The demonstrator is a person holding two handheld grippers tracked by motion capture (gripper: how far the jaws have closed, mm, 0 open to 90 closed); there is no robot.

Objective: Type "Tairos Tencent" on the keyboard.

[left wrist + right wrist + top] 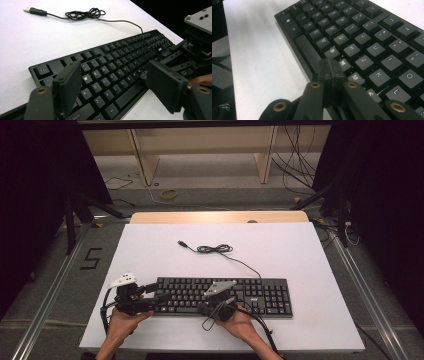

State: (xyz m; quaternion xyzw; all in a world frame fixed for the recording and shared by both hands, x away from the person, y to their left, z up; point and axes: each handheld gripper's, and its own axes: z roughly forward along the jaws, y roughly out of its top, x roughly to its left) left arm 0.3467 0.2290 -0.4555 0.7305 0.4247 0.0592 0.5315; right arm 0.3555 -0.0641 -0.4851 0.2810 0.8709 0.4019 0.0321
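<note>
Your left gripper sits nearest at the keyboard's left end, its jaws standing wide apart over the left letter keys with nothing clamped between them; in the left gripper view one pad hangs above the A and Shift corner and the other off the near edge. The risk there: lower it as it stands and a pad will mash several keys at once, or catch the near rim and skid the keyboard across the table. Moving right, your right gripper has its jaws pressed together, holding nothing, with the tip poised at the near edge of the board by the space bar, close to N and B. The closed tip is broader than one keycap, so a slightly off-centre press could strike two keys; a slanted push could also shove the board away from you, since nothing pins it. Both grippers crowd the same left half, so you could knock one against the other. The keyboard lies near the table's front edge, slightly left of centre, long axis running left to right along that edge, key legends facing you. Its cable leaves the back edge and coils toward the table's middle, plug pointing to the far-left corner; any slide will drag that loose coil.
</note>
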